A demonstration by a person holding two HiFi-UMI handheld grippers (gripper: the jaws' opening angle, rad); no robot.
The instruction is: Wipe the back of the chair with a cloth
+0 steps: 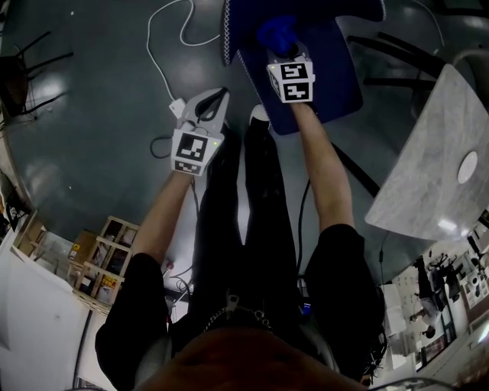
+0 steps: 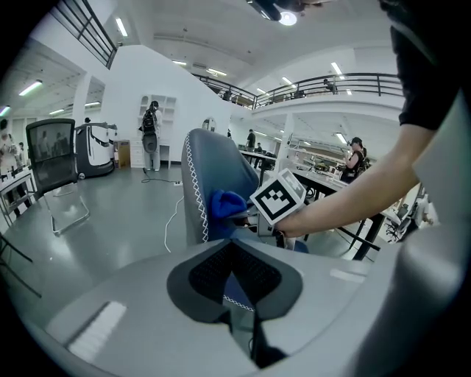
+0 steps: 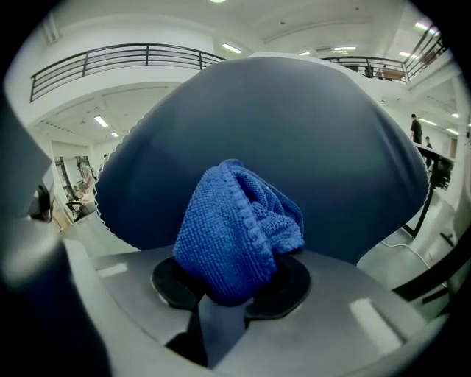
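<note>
A blue chair stands ahead of me; its backrest (image 1: pixel 306 9) rises above the seat (image 1: pixel 336 84). My right gripper (image 1: pixel 281 47) is shut on a bunched blue cloth (image 1: pixel 276 32) and holds it against the seat side of the backrest. In the right gripper view the cloth (image 3: pixel 235 228) bulges from the right gripper (image 3: pixel 232 283) and touches the backrest (image 3: pixel 294 125). My left gripper (image 1: pixel 216 98) hangs left of the chair, apart from it, shut on nothing. The left gripper view shows the backrest (image 2: pixel 221 166) edge-on, with the cloth (image 2: pixel 224 206) and the right gripper (image 2: pixel 246 217) against it.
A marble-topped table (image 1: pixel 428 168) stands to the right. A white cable (image 1: pixel 164 69) trails over the grey floor on the left. Black chair legs (image 1: pixel 397 53) lie beyond the seat. A black office chair (image 2: pixel 55 158) stands far off. My legs (image 1: pixel 252 198) are below the grippers.
</note>
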